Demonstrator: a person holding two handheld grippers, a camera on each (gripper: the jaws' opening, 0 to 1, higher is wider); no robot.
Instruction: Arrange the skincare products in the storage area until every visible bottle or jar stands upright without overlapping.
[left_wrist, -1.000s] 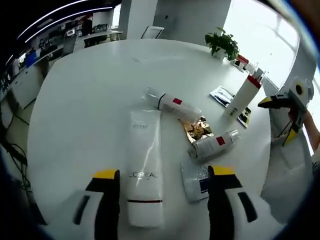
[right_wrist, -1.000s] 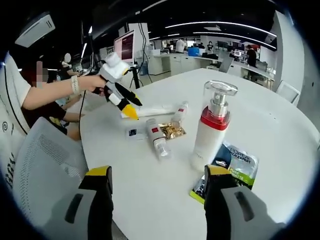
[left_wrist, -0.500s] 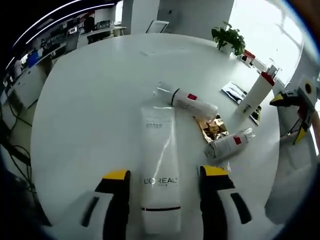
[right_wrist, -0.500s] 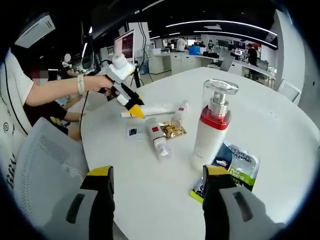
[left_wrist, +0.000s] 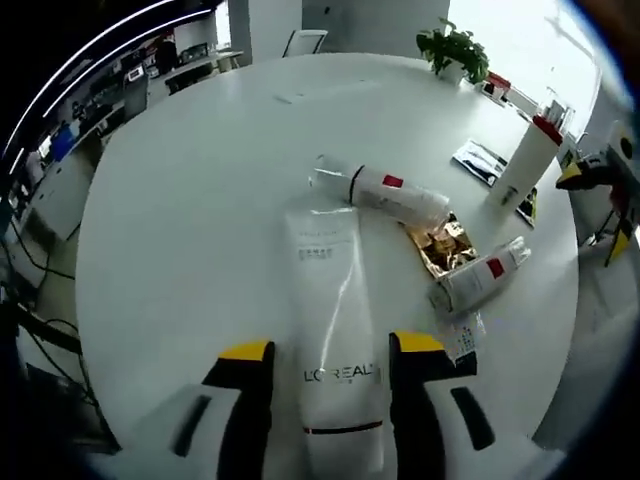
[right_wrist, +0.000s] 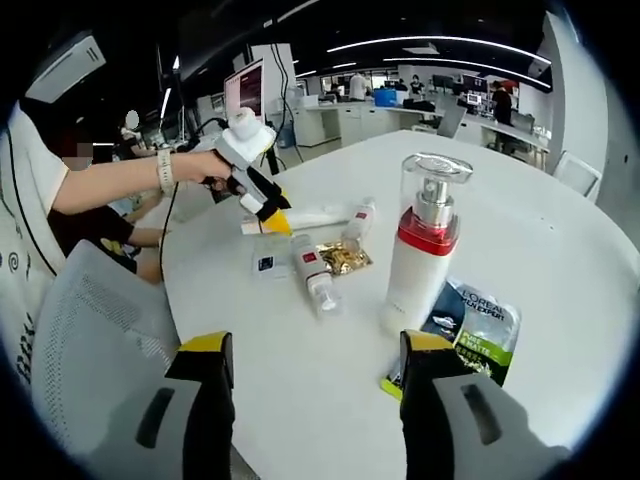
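Note:
A white L'Oreal tube (left_wrist: 335, 320) lies flat on the round white table (left_wrist: 190, 200). My left gripper (left_wrist: 330, 350) is open, its jaws straddling the tube's cap end, close to its sides. Two small red-labelled bottles lie on their sides, one (left_wrist: 385, 192) beyond the tube, one (left_wrist: 480, 280) to its right. A tall white pump bottle (right_wrist: 420, 255) with a red collar stands upright just ahead of my right gripper (right_wrist: 315, 345), which is open and holds nothing. The right gripper view also has the left gripper (right_wrist: 272, 218) over the tube (right_wrist: 320, 217), held by a hand.
A crumpled gold wrapper (left_wrist: 445, 245) lies between the two small bottles. A small sachet (left_wrist: 460, 335) sits right of the tube. Green sachets (right_wrist: 470, 335) lie beside the pump bottle. A potted plant (left_wrist: 455, 45) stands at the far edge. A mesh chair (right_wrist: 80, 340) stands by the table.
My left gripper has moved forward over the tube and its jaws have narrowed around it. The right gripper has hardly moved.

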